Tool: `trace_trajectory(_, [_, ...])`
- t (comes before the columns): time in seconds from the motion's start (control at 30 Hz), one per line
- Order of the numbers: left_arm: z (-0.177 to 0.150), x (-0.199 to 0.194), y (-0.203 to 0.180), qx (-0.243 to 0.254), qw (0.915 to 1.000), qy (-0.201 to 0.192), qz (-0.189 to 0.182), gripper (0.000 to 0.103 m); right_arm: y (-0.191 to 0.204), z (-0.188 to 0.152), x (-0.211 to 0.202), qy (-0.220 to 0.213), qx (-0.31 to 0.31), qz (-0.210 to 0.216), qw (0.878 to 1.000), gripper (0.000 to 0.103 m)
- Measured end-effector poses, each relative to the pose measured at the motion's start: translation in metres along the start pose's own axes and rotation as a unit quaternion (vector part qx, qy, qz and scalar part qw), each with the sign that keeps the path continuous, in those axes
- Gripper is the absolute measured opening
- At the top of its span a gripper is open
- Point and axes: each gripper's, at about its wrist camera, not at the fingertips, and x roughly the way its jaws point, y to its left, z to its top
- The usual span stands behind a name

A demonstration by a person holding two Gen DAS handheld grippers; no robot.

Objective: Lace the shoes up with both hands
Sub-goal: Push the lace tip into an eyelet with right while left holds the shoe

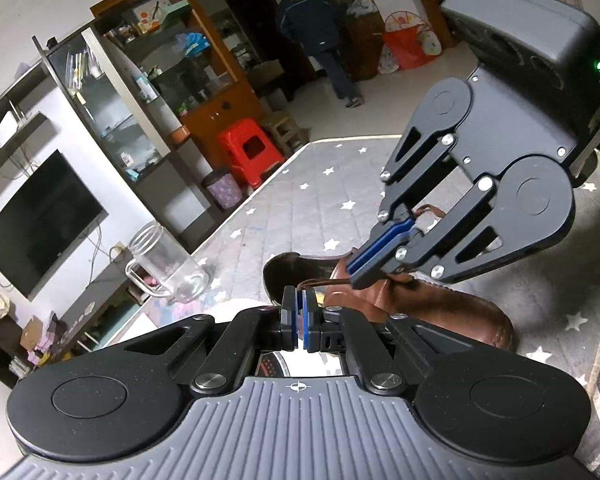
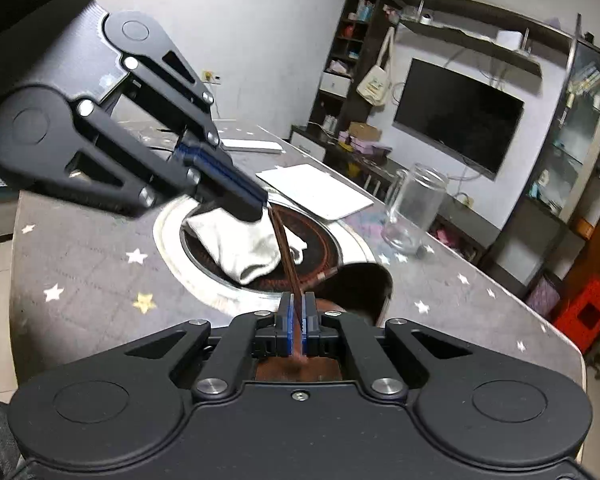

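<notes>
Shoe [image 1: 440,308] toe hidden behind right gripper [image 1: 370,262], 3 o'clock; lace [image 2: 288,256] blurred; heel under left gripper [image 1: 300,316].

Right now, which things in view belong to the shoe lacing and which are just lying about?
In use: brown shoe; brown lace, stretched between both jaws; left gripper; right gripper.

Lying about: glass jar; white sock; white paper; red stool; TV.
</notes>
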Motion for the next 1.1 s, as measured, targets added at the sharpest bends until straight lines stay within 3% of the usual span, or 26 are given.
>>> trace_trajectory(0.2, [-0.005, 0.0, 0.001, 0.0, 1.0, 0.0, -0.003, 0.002, 0.003, 0.002, 0.005, 0.002, -0.01, 0.002, 1.0, 0.008])
trace_trajectory(0.33, [-0.005, -0.001, 0.001, 0.001, 1.0, -0.003, -0.005, 0.002, 0.004, 0.002, 0.005, 0.001, -0.012, 0.004, 1.0, 0.019])
trace_trajectory(0.43, [-0.006, -0.002, 0.002, 0.002, 1.0, -0.004, -0.004, 0.002, 0.01, 0.004, 0.005, -0.004, -0.025, 0.001, 1.0, 0.02])
trace_trajectory(0.5, [-0.008, -0.002, 0.002, 0.0, 1.0, -0.003, -0.006, 0.002, 0.011, 0.005, 0.007, -0.005, -0.027, -0.003, 1.0, 0.018])
trace_trajectory(0.57, [-0.009, -0.002, 0.003, -0.006, 1.0, 0.002, -0.004, 0.003, 0.012, 0.005, 0.01, 0.003, -0.028, -0.015, 1.0, 0.005])
trace_trajectory(0.63, [-0.012, 0.002, 0.005, -0.02, 0.9997, 0.01, -0.005, 0.005, 0.011, 0.004, 0.01, 0.004, -0.023, -0.015, 1.0, 0.002])
trace_trajectory(0.83, [-0.016, 0.017, 0.008, -0.072, 0.9965, 0.036, -0.023, 0.008, 0.013, 0.007, -0.01, -0.029, -0.038, -0.055, 0.997, 0.001])
trace_trajectory(1.0, [-0.011, 0.039, 0.013, -0.133, 0.9888, 0.047, -0.049, 0.023, 0.011, 0.019, -0.027, -0.045, -0.057, -0.074, 0.995, 0.001])
trace_trajectory(1.1, [-0.008, 0.055, 0.015, -0.164, 0.9831, 0.055, -0.061, 0.028, 0.012, 0.016, -0.028, -0.038, -0.071, -0.079, 0.994, 0.001])
